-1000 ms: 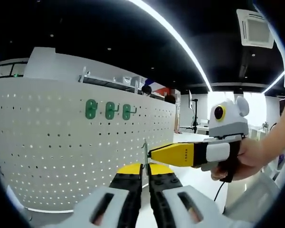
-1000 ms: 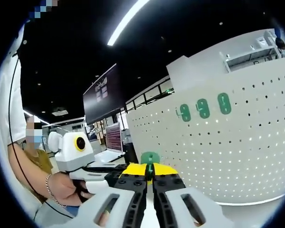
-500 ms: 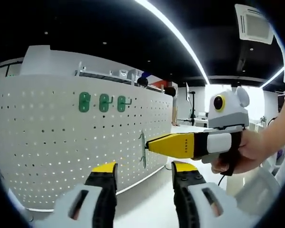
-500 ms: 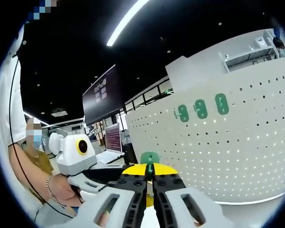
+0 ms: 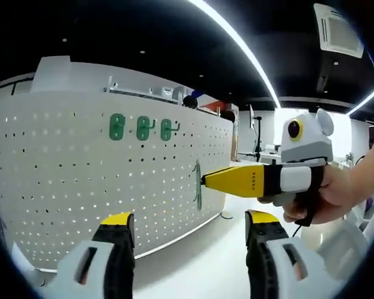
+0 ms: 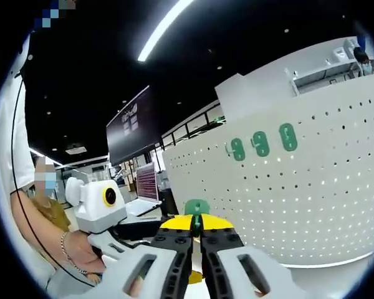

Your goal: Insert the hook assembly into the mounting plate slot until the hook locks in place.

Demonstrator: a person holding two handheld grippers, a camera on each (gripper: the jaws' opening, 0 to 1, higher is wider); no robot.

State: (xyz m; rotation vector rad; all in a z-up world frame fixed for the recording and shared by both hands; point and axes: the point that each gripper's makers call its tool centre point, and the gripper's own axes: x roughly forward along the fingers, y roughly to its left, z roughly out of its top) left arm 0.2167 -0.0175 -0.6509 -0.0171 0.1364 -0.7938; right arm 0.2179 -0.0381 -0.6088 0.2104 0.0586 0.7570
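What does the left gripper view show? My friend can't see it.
The right gripper, held by a hand, pinches a green hook near a white pegboard with three green hooks. The left gripper is open below.

Ahead of the left gripper [image 5: 188,233], between its spread jaws, lies open room up to the white pegboard [image 5: 81,187]. The right gripper [image 5: 206,180], clamped on a green hook [image 5: 197,185], crosses just above that gap. Three green hooks [image 5: 141,127] occupy the board's upper rows.
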